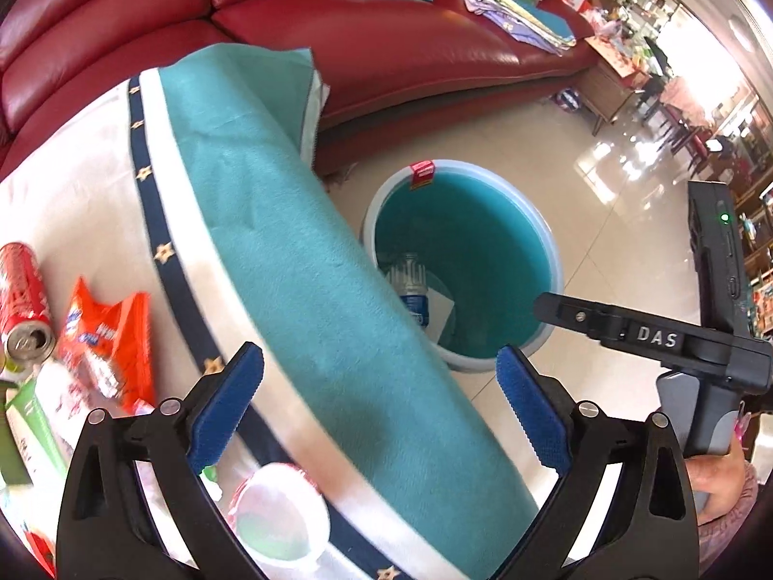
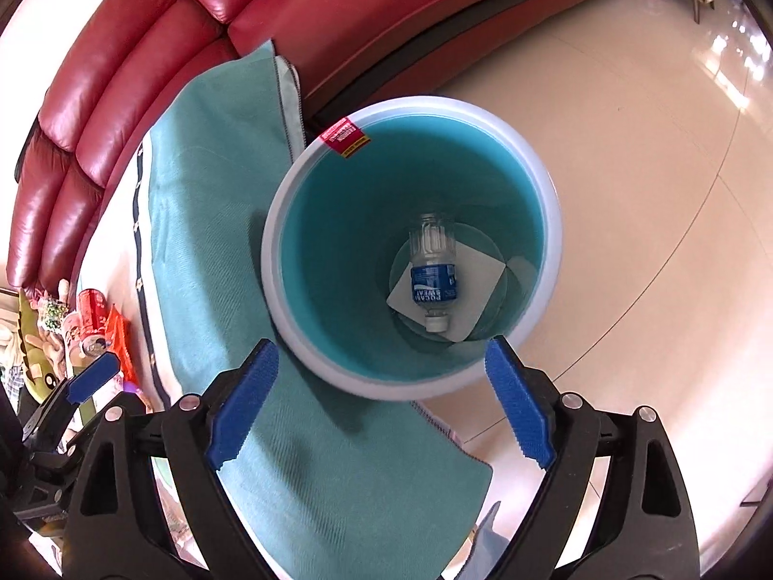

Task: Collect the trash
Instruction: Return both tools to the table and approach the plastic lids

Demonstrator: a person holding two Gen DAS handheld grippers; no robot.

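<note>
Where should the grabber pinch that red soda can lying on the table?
Grip the red can across the middle of its round body, coming down from above with the left gripper, which is open. It lies on its side, opened top toward the camera, so the curved sides are free; the orange wrapper lies close beside it.

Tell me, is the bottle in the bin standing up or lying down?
Lying down. In the right wrist view the bottle lies on its side on white paper at the bottom of the bin, cap toward the camera.
</note>
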